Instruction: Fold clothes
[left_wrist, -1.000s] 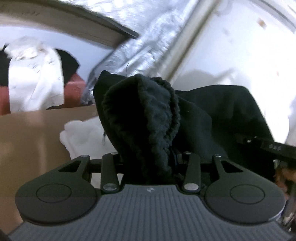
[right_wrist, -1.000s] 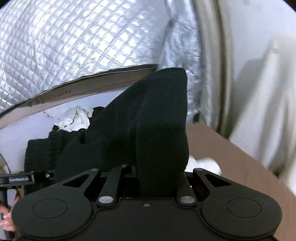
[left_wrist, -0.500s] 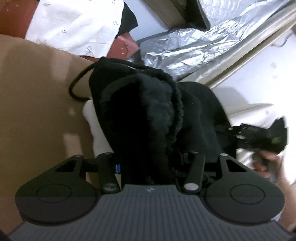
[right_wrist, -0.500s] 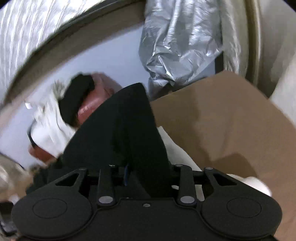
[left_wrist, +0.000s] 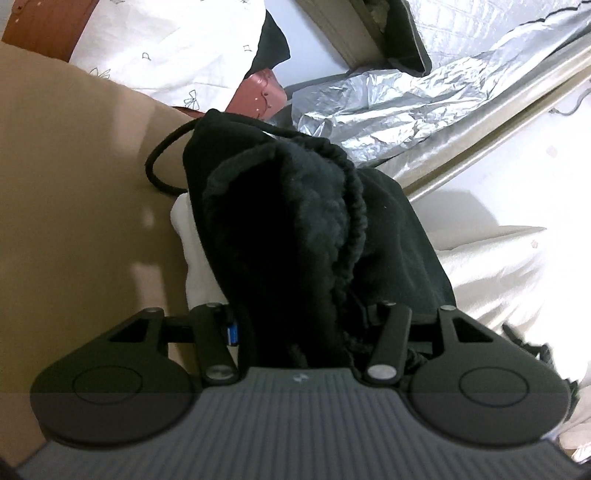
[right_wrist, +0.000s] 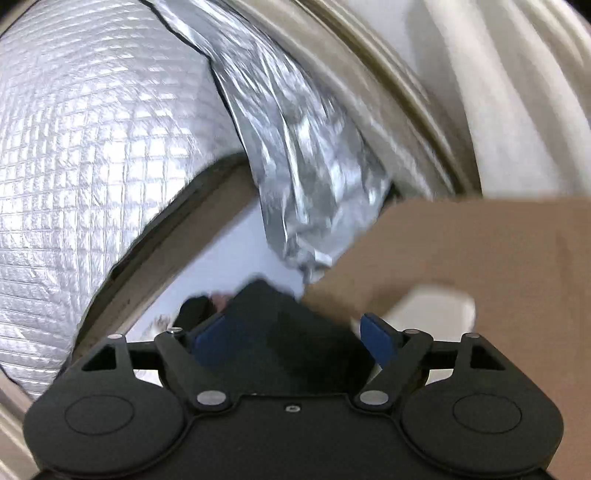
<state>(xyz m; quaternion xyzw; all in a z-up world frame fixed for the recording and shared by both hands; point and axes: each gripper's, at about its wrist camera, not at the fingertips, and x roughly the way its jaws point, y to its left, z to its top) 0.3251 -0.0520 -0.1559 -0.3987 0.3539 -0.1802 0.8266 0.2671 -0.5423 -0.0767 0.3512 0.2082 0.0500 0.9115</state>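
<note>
In the left wrist view the black garment (left_wrist: 295, 236) fills the centre of the frame, rising in a bunched mass straight out from between the fingers of the left gripper (left_wrist: 299, 325); its gathered, corded hem runs down the right side of the bundle into the jaws, which are partly apart and clamped on the thick fabric. A black drawstring (left_wrist: 159, 173) loops out from the upper left of the bundle and lies on the tan bench (left_wrist: 74, 221). A white cloth (left_wrist: 195, 254) shows just left of the garment, lying on the bench and partly under the black fabric. Toward the upper left of the frame a white printed cloth (left_wrist: 173, 48) lies over a reddish-brown case (left_wrist: 260, 92), and crumpled silver foil sheeting (left_wrist: 388, 99) stretches across the upper right. In the right wrist view, which is blurred, the right gripper (right_wrist: 295, 339) has its jaws opening wide, the blue pads (right_wrist: 376, 338) standing clear on either side of a dark fold of the same garment that lies low in the centre between them; the pads seem not to press on it, though the blur makes this hard to judge. The bench takes the right of that frame, quilted foil the left.
</note>
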